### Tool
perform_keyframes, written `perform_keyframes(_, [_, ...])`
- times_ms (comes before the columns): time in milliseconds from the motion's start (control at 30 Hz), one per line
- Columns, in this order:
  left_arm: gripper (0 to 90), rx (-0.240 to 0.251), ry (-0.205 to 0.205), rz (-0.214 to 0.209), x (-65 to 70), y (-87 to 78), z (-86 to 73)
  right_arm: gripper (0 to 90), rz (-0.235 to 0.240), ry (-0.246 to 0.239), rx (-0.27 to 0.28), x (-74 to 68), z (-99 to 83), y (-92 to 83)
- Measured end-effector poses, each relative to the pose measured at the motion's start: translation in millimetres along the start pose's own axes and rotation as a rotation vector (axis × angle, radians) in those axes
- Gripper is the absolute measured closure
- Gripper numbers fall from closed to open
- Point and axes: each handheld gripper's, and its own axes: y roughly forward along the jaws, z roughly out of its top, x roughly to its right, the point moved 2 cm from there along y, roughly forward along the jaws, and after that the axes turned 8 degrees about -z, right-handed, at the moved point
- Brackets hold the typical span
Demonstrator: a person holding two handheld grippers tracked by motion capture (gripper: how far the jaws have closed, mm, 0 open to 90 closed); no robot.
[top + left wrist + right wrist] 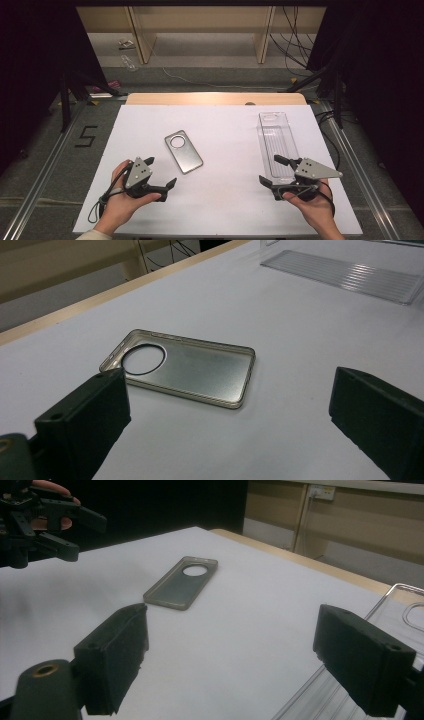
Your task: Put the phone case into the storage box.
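Observation:
A grey metallic phone case (183,151) with a round camera hole lies inside-up near the middle of the white table. A clear ribbed plastic tray (278,145) lies lengthwise at the right. My left gripper (161,172) is held low at the front left, open and holding nothing, pointing toward the case. In the left gripper view the case (190,367) lies just beyond the wide-apart jaws (227,400). My right gripper (269,169) is open at the tray's near end. Its own view shows the jaws (230,630) spread, the case (182,582) farther off and the tray (400,615) by the right jaw.
The white sheet (225,210) covers a wooden table whose far edge (215,98) shows bare wood. Metal rails run along both sides of the table. Cables and wooden shelving legs are on the floor beyond. The left gripper (50,520) shows at the right gripper view's top left.

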Motion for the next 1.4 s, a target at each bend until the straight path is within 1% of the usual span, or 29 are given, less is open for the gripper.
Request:
perform_keyframes(133, [3.3, 0.005, 0.002, 0.002, 0.2, -0.2, 0.6, 15.7, -0.002, 0.003, 0.001, 0.4, -0.1, -0.1])
perform_keyframes(267, [6.7, 0.01, 0.009, 0.002, -0.1, -0.3, 0.9, 15.7, -0.003, 0.006, 0.005, 0.3, 0.3, -0.2])
perform_keyframes(367, [17.8, 0.009, 0.011, 0.006, -1.0, 1.2, 3.6, 15.7, -0.006, 0.007, 0.006, -0.2, 0.7, 0.0])
perform_keyframes(400, [23.4, -0.002, 0.018, 0.009, -1.4, 2.5, 4.6, 15.7, -0.007, 0.009, 0.008, -0.6, 1.1, 0.0])
perform_keyframes(467, [39.6, -0.007, 0.021, 0.01, -2.0, 3.3, 5.0, 15.7, -0.005, 0.007, 0.008, -1.2, 1.4, 0.4])
perform_keyframes(500, [47.7, -0.023, 0.0, 0.01, -3.1, 6.8, 6.2, 15.7, -0.005, 0.005, 0.007, -1.7, 1.5, 1.0])
perform_keyframes(533, [55.5, -0.023, 0.0, 0.01, -3.1, 6.8, 6.2, 15.7, -0.003, 0.004, 0.005, -2.0, 1.4, 1.4])
perform_keyframes(567, [64.3, -0.044, -0.013, -0.004, -3.4, 10.5, 7.0, 15.7, -0.002, 0.002, 0.005, -2.3, 1.4, 1.9])
perform_keyframes(600, [71.1, -0.044, -0.013, -0.004, -3.4, 10.5, 7.0, 15.7, -0.001, 0.004, 0.005, -2.5, 1.4, 2.1])
perform_keyframes(633, [79.8, -0.088, -0.02, -0.005, -4.8, 17.2, 9.1, 15.7, -0.001, 0.007, 0.007, -2.8, 1.6, 2.6])
perform_keyframes(700, [89.0, -0.117, -0.037, -0.017, -7.2, 25.2, 11.9, 15.7, 0.0, 0.005, 0.005, -3.3, 1.9, 2.9])
perform_keyframes(733, [89.7, -0.132, -0.042, -0.025, -9.3, 31.1, 13.7, 15.7, -0.001, 0.005, 0.005, -3.4, 1.8, 3.1])
perform_keyframes(767, [89.7, -0.147, -0.048, -0.024, -11.3, 37.2, 15.5, 15.7, -0.001, 0.006, 0.005, -3.6, 1.7, 3.2])
perform_keyframes(800, [89.8, -0.147, -0.048, -0.024, -11.3, 37.2, 15.5, 15.7, -0.002, 0.006, 0.004, -3.6, 1.5, 3.2])
perform_keyframes(833, [89.8, -0.171, -0.066, -0.033, -16.6, 53.2, 20.1, 15.7, -0.004, 0.007, 0.004, -3.3, 1.4, 3.2])
perform_keyframes(933, [89.8, -0.19, -0.09, -0.039, -21.8, 72.0, 28.3, 15.7, -0.006, 0.012, 0.004, -2.2, 1.1, 3.0])
perform_keyframes(1100, [89.8, -0.229, -0.083, -0.018, -29.0, 103.9, 46.0, 15.7, -0.002, 0.015, 0.001, -1.0, 0.0, 3.4])
perform_keyframes(1167, [89.8, -0.245, -0.08, -0.015, -30.7, 115.7, 51.4, 15.7, -0.002, 0.015, 0.003, -0.7, 0.1, 3.2])
perform_keyframes(1200, [89.8, -0.245, -0.08, -0.015, -30.7, 115.7, 51.4, 15.7, -0.001, 0.016, 0.006, -0.6, 0.3, 3.0])
perform_keyframes(1233, [89.8, -0.256, -0.083, -0.014, -31.1, 126.5, 55.5, 15.7, -0.001, 0.016, 0.006, -0.5, 0.3, 2.8])
perform_keyframes(1333, [89.8, -0.276, -0.091, -0.015, -30.1, 140.5, 57.9, 15.7, 0.001, 0.016, 0.005, -0.5, 0.0, 3.0])
perform_keyframes(1367, [89.8, -0.276, -0.091, -0.015, -30.1, 140.5, 57.9, 15.7, 0.001, 0.016, 0.005, -0.5, 0.0, 3.0])
perform_keyframes(1400, [89.8, -0.282, -0.093, -0.017, -29.3, 144.1, 57.8, 15.7, 0.001, 0.017, 0.003, -0.7, 0.0, 3.1])
